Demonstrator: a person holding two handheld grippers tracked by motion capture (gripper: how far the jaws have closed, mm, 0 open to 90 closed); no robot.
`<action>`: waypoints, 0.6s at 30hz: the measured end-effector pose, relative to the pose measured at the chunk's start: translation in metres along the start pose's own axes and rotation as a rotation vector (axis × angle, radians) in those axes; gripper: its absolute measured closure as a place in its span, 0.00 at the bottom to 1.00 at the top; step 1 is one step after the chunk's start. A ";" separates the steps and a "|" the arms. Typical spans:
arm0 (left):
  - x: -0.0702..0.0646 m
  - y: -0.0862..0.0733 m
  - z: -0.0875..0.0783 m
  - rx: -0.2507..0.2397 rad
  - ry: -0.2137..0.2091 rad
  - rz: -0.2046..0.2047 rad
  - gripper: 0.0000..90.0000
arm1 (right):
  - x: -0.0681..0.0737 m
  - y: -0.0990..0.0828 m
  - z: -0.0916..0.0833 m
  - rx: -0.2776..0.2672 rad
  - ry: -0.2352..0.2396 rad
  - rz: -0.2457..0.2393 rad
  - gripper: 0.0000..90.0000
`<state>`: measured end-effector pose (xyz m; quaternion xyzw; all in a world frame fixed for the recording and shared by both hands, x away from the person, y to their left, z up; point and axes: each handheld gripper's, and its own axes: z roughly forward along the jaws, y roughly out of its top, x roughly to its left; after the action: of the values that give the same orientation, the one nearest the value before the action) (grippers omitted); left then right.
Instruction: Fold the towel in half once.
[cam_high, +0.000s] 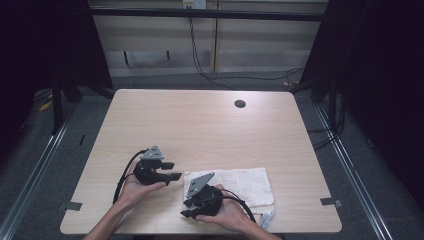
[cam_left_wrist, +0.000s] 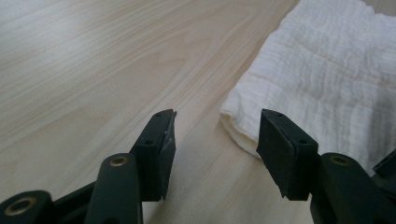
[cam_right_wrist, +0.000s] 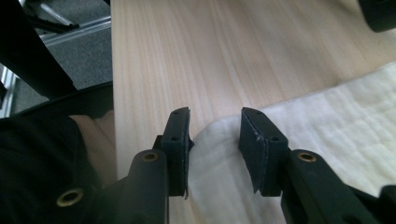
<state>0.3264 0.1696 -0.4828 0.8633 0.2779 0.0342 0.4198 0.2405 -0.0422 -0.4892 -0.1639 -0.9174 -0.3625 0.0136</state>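
Folded white towel (cam_high: 235, 186) on table (cam_high: 200, 125), folding under way. Left gripper (cam_left_wrist: 217, 135) gaping beside corner, empty. Right gripper (cam_right_wrist: 215, 135) parted, straddling edge, unclamped. Next likely: pinch edge.

Lab: black curtains (cam_high: 45, 45), aluminium rails (cam_high: 30, 172)

Counter (cam_high: 200, 125): pale wood-grain laminate, smooth, with a soft satin sheen. Folded cloth (cam_high: 240, 182): white cotton gauze, crinkled, loosely woven, matt, soft at the rolled edges. Left tool (cam_left_wrist: 215, 140) and right tool (cam_right_wrist: 215, 135): black matt plastic jaws with rough-faced rubbery pads and brass-coloured metal inserts at the joints, a grey matt plate on top of each; surrounding floor (cam_high: 45, 165): grey carpet, coarse.
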 end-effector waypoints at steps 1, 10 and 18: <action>0.000 0.001 0.001 0.004 -0.002 0.003 0.51 | 0.001 -0.001 0.002 0.006 -0.006 0.004 0.70; 0.002 0.001 0.000 -0.002 0.010 -0.006 0.51 | 0.010 -0.005 0.004 -0.009 -0.060 -0.067 0.77; 0.006 0.002 0.003 0.003 -0.009 0.004 0.58 | 0.004 -0.006 0.004 -0.026 -0.078 -0.015 0.91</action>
<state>0.3333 0.1693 -0.4847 0.8647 0.2744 0.0306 0.4196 0.2354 -0.0425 -0.4957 -0.1712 -0.9136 -0.3679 -0.0272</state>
